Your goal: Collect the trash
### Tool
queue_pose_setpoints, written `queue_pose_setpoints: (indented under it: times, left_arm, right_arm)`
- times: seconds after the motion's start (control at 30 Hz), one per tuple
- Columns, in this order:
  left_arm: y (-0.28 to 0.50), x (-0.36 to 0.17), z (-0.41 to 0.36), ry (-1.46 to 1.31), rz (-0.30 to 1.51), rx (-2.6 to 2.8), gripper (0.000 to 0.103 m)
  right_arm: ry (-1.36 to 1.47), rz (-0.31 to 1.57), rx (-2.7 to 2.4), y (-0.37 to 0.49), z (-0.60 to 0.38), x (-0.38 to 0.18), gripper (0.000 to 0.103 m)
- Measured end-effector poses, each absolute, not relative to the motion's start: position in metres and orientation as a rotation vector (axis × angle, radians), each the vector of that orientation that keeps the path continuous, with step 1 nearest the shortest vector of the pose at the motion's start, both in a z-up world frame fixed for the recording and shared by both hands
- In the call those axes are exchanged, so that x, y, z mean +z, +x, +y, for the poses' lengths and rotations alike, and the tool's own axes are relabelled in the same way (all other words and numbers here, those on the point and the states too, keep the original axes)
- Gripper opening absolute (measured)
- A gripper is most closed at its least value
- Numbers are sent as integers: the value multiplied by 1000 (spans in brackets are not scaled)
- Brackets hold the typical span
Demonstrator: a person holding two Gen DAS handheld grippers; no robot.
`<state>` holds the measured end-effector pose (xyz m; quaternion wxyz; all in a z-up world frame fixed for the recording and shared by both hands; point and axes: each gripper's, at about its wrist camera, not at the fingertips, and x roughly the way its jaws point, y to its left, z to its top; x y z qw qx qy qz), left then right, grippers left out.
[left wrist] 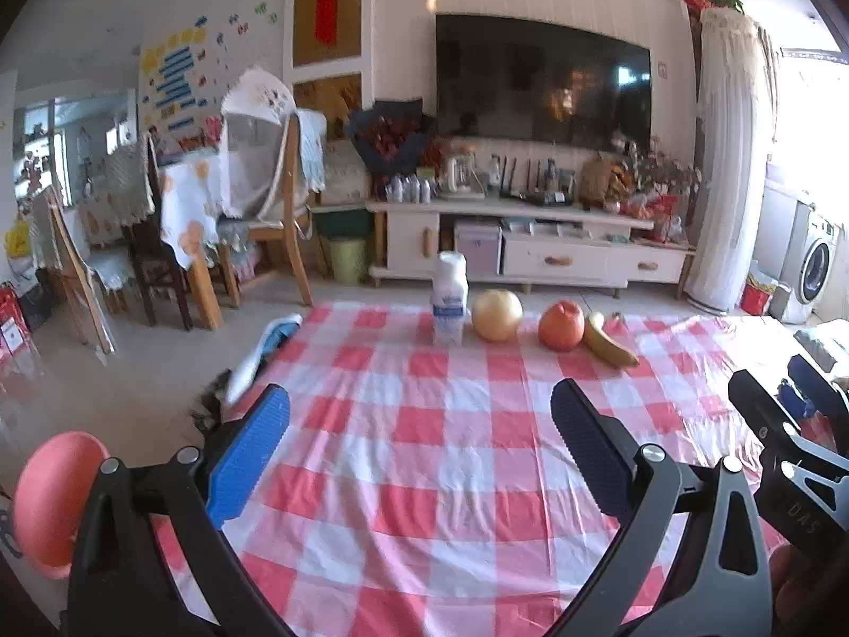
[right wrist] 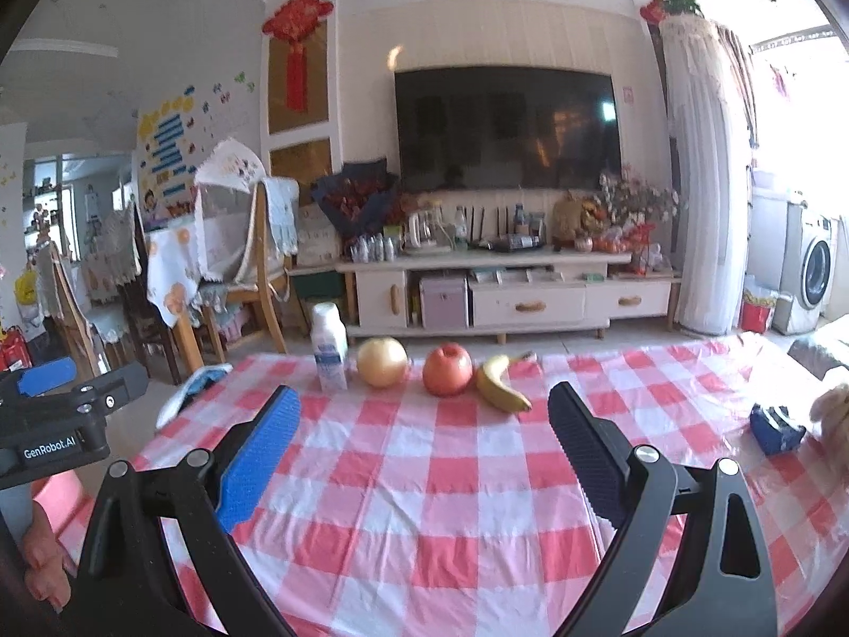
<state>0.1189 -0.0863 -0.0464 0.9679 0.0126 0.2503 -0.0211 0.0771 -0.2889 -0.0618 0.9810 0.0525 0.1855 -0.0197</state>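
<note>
A white plastic bottle (left wrist: 450, 298) (right wrist: 329, 346) stands upright near the far edge of the red-checked tablecloth (left wrist: 424, 451) (right wrist: 424, 478). Right of it lie a yellow pear-like fruit (left wrist: 496, 314) (right wrist: 381, 362), a red apple (left wrist: 561, 326) (right wrist: 447, 370) and a banana (left wrist: 607, 341) (right wrist: 501, 390). A crumpled white-and-blue wrapper (left wrist: 262, 355) (right wrist: 192, 387) hangs at the table's far left edge. My left gripper (left wrist: 422, 424) is open and empty over the near cloth. My right gripper (right wrist: 424, 424) is open too, well short of the fruit.
A blue object (right wrist: 776, 427) and a furry toy (right wrist: 835, 414) sit at the table's right side. A pink round thing (left wrist: 53, 504) lies off the near left corner. Chairs (left wrist: 276, 201), a green bin (left wrist: 347, 259) and a TV cabinet (left wrist: 530, 244) stand beyond the table.
</note>
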Motion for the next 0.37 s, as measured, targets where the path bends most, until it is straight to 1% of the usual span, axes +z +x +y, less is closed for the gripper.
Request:
queue_pose_setpoints:
  times: [0.13, 0.37]
  left_arm:
    - [144, -81, -102, 37, 588, -47, 99]
    - [198, -158, -134, 46, 792, -46, 99]
  right_arm:
    - [156, 495, -53, 103, -302, -90, 93]
    - [191, 765, -150, 159, -332, -159, 93]
